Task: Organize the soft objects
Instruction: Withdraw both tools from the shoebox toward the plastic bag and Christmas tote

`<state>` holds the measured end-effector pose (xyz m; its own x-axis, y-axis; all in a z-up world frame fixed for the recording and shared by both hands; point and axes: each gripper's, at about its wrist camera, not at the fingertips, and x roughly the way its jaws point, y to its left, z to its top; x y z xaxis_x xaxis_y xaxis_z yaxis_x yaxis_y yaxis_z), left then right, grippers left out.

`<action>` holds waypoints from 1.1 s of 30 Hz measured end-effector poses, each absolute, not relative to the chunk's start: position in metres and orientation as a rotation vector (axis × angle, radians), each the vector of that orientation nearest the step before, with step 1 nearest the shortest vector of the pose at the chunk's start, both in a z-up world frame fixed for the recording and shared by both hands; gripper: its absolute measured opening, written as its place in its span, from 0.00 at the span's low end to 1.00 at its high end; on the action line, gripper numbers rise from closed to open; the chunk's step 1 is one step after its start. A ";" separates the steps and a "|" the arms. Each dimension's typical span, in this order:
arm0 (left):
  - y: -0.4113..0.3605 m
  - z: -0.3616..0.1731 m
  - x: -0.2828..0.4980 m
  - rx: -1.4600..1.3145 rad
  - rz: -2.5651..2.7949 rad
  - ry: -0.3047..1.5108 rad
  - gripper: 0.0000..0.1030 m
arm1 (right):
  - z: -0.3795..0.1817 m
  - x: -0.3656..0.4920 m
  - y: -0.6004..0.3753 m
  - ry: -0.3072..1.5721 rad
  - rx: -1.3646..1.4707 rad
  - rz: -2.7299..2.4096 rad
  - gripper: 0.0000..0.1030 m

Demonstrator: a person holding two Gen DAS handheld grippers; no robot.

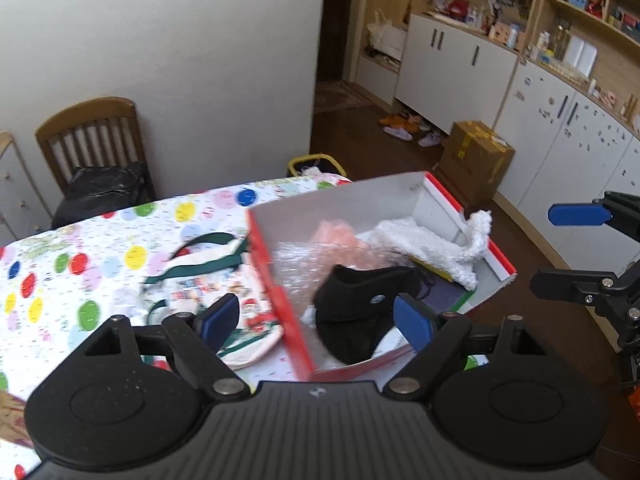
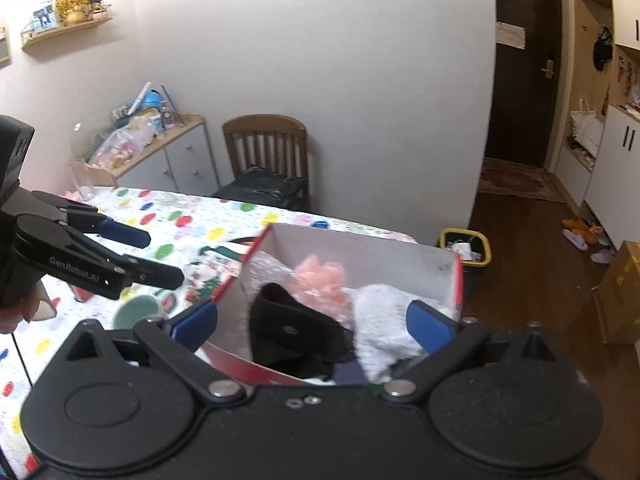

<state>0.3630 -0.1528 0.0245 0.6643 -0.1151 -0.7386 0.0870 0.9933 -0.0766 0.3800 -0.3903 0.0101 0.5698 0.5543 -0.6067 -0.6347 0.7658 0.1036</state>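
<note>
A red-and-white cardboard box (image 1: 276, 276) (image 2: 360, 246) stands on the spotted tablecloth (image 1: 100, 248). Inside it lie a black soft pouch (image 1: 352, 312) (image 2: 296, 328), a white fluffy item (image 1: 432, 248) (image 2: 380, 320) that hangs over the right wall, a pink soft item (image 1: 336, 232) (image 2: 322, 276) and some clear bubble wrap (image 1: 296, 264). Left of the box, a Christmas-print cloth bag with green straps (image 1: 208, 284) lies on the table. My left gripper (image 1: 316, 320) (image 2: 154, 254) hovers open above the box's near left wall, holding nothing. My right gripper (image 2: 312, 326) (image 1: 576, 248) is open and empty above the box's near side.
A wooden chair (image 1: 92, 140) (image 2: 266, 148) with a black bag on its seat stands behind the table. On the floor past the table are a yellow-rimmed bin (image 2: 466, 246) and a brown cardboard carton (image 1: 476, 156). White cabinets (image 1: 452, 60) line the far right.
</note>
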 end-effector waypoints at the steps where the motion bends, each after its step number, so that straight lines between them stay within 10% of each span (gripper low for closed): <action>1: -0.146 0.027 0.359 -0.038 -0.104 0.831 0.83 | 0.011 0.378 -0.386 0.664 -0.131 0.704 0.98; 12: -0.060 0.032 0.323 -0.107 0.003 0.794 1.00 | 0.017 0.359 -0.331 0.663 -0.161 0.737 0.98; 33: 0.036 -0.044 0.311 -0.143 0.118 0.731 1.00 | -0.014 0.372 -0.203 0.785 -0.155 0.706 0.94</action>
<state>0.3111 0.0356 -0.0444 0.7388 0.0577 -0.6715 -0.1573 0.9836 -0.0886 0.3724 -0.2026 -0.0145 0.4934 0.5240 -0.6943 -0.6345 0.7628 0.1247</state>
